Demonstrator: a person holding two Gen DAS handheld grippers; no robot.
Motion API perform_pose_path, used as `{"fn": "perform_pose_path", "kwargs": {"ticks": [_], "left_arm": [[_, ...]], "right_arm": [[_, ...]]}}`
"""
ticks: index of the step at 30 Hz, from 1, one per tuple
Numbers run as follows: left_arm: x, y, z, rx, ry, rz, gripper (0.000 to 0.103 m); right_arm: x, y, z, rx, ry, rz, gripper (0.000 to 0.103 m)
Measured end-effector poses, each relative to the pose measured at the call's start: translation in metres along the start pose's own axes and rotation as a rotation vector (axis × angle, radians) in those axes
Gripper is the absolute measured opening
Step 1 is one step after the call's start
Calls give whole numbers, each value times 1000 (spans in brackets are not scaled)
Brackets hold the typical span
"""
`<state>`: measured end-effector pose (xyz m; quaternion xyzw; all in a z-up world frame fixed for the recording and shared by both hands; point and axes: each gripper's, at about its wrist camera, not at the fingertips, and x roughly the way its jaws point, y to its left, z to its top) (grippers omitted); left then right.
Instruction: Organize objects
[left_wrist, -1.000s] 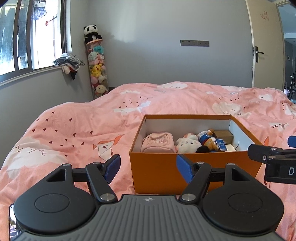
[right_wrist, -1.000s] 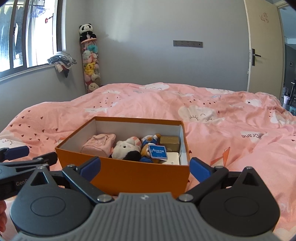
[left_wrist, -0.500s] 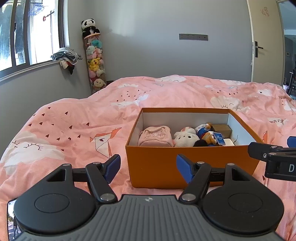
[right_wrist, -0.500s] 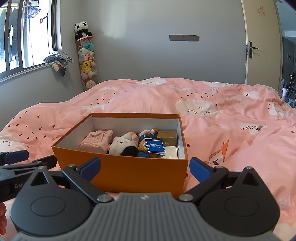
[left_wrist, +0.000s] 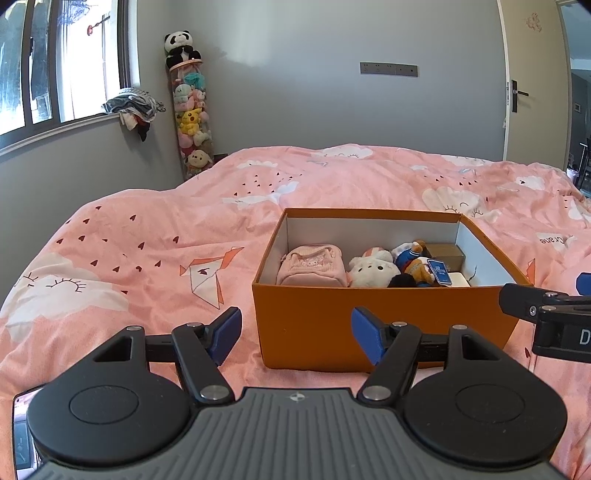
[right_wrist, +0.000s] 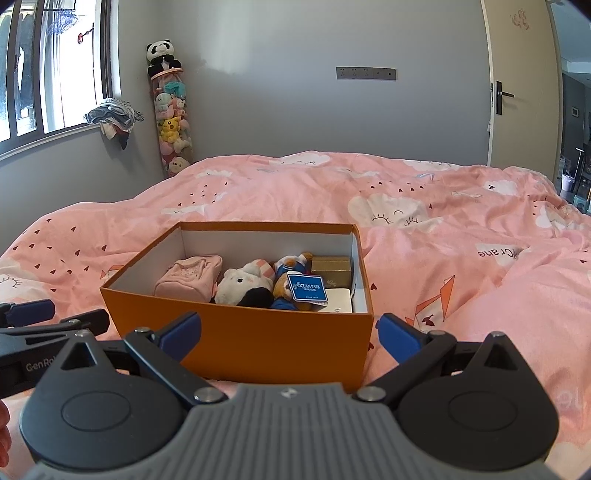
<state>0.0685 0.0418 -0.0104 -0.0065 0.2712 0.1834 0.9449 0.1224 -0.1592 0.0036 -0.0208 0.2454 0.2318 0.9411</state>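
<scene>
Near: my left gripper (left_wrist: 296, 328) and right gripper (right_wrist: 289, 328) both hang w/ jaws spread wide, nothing held, just short of the orange box (right_wrist: 258, 339) on the pink bedspread (left_wrist: 147, 236). Mid: box holds pink pouch (right_wrist: 190, 275), white plush (right_wrist: 245, 282), tagged plush (right_wrist: 291, 280), gold box (right_wrist: 331, 269). Judgement: approach level, one gripper per side wall, squeeze gently; cardboard may buckle.
</scene>
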Motion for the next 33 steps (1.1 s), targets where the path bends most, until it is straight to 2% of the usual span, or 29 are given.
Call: {"fn": "perform_pose_path", "kwargs": {"ticks": [33], "left_arm": [[-5, -2, 0, -4, -17, -8, 80]], "right_arm": [[1, 0, -3, 5, 26, -1, 102]]}}
